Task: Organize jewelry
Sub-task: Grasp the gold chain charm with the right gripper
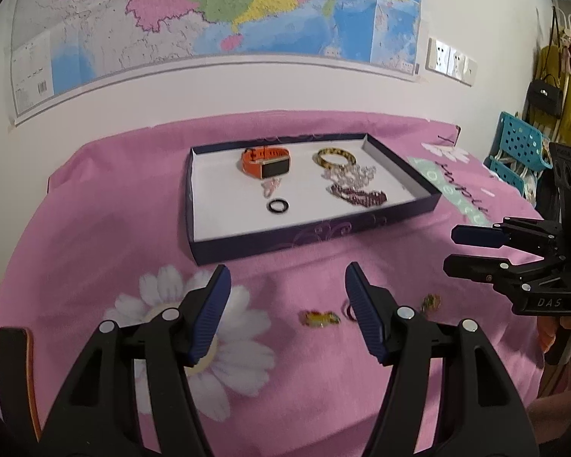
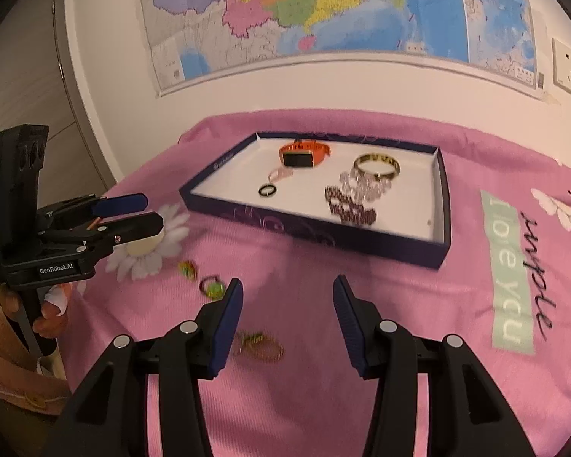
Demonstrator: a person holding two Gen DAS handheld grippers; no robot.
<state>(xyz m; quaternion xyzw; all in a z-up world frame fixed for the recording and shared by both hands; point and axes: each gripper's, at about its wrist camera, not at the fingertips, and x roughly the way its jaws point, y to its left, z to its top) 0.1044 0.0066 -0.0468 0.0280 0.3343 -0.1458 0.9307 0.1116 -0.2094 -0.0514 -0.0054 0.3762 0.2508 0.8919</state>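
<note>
A dark blue tray (image 1: 323, 234) (image 2: 323, 234) with a white floor lies on the pink cloth. In it are an orange watch (image 1: 266, 162) (image 2: 302, 154), a gold bangle (image 1: 335, 158) (image 2: 377, 165), a black ring (image 1: 277, 206) (image 2: 267, 190), a clear bead piece (image 1: 356, 175) (image 2: 365, 186) and a dark bead bracelet (image 1: 358, 195) (image 2: 350, 209). Small colourful rings (image 1: 319, 318) (image 2: 211, 287) lie loose on the cloth in front of the tray. My left gripper (image 1: 287, 285) (image 2: 148, 213) is open and empty above them. My right gripper (image 2: 287, 297) (image 1: 453, 249) is open and empty over a gold piece (image 2: 260, 344).
The pink cloth (image 1: 133, 190) has daisy prints and covers the whole table. A map (image 1: 209, 11) hangs on the wall behind. A blue basket (image 1: 517, 144) and hanging bags stand at the far right in the left wrist view. A door (image 2: 23, 76) is at the left.
</note>
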